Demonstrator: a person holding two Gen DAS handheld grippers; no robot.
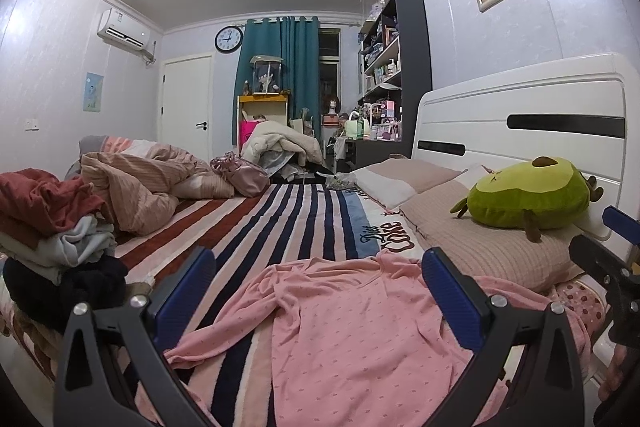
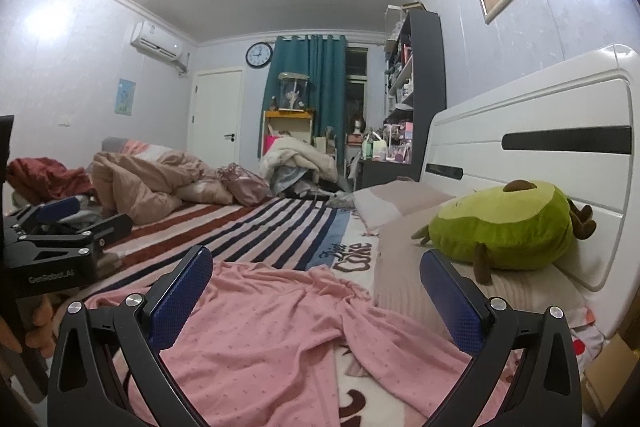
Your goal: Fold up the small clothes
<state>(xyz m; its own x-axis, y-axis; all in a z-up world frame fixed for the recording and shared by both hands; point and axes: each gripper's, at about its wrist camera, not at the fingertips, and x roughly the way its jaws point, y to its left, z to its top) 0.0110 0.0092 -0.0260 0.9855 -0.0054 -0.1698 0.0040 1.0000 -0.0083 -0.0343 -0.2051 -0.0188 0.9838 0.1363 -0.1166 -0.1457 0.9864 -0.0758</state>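
A pink dotted garment (image 1: 352, 331) lies spread and wrinkled on the striped bed cover (image 1: 280, 219); it also shows in the right wrist view (image 2: 280, 331). My left gripper (image 1: 318, 267) is open and empty, just above the garment's near part. My right gripper (image 2: 316, 267) is open and empty, low over the same garment near the pillow. The right gripper shows at the right edge of the left wrist view (image 1: 608, 267). The left gripper shows at the left of the right wrist view (image 2: 60, 227).
A pile of unfolded clothes (image 1: 52, 227) sits at the left of the bed. A crumpled pink duvet (image 1: 140, 183) lies behind it. Pillows (image 1: 492, 247) and a green avocado plush (image 1: 532, 195) lie against the white headboard (image 1: 520, 115) on the right.
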